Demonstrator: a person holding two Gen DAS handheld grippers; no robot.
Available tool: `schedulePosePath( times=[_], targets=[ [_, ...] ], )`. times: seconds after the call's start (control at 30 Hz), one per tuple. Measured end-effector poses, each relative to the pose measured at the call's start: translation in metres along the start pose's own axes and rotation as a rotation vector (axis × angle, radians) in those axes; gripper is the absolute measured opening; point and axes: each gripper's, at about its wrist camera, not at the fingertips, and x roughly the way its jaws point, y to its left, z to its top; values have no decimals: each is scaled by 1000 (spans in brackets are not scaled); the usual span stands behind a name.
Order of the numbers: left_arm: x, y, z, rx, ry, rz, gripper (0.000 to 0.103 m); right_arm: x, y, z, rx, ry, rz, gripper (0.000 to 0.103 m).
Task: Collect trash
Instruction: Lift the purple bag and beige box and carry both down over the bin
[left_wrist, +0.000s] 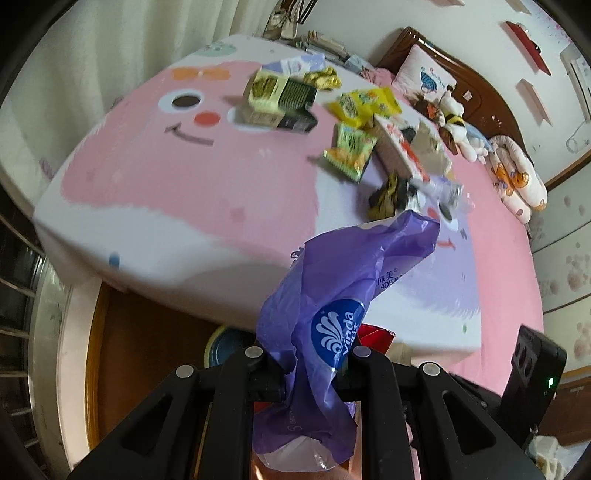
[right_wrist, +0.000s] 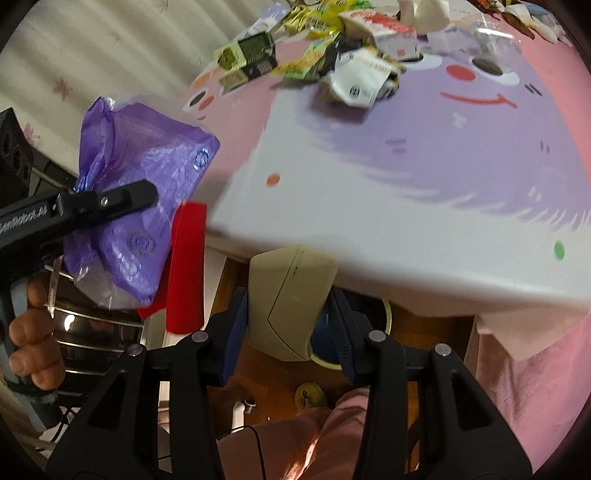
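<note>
The right gripper (right_wrist: 288, 321) was clamped on a beige carton (right_wrist: 290, 299) below the bed's edge, the left gripper (left_wrist: 308, 363) pinched a purple wrapper (left_wrist: 332, 306), and the remaining litter (left_wrist: 351, 151) lay well ahead on the bed (left_wrist: 166, 192).

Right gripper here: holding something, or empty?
Holding. The right gripper is shut on a beige carton, with both blue pads pressed against its sides, off the bed edge. Whether the carton is empty cannot be told.
</note>
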Motion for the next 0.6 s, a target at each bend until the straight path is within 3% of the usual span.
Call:
schedulePosePath(
  times=[0.3,0.6],
  targets=[
    [17,11,-60,57,66,24,15,40,4,-44,0,64,-32,40],
    [92,40,-107,46,152,77,15,112,-17,-81,24,154,-86,40]
  ],
)
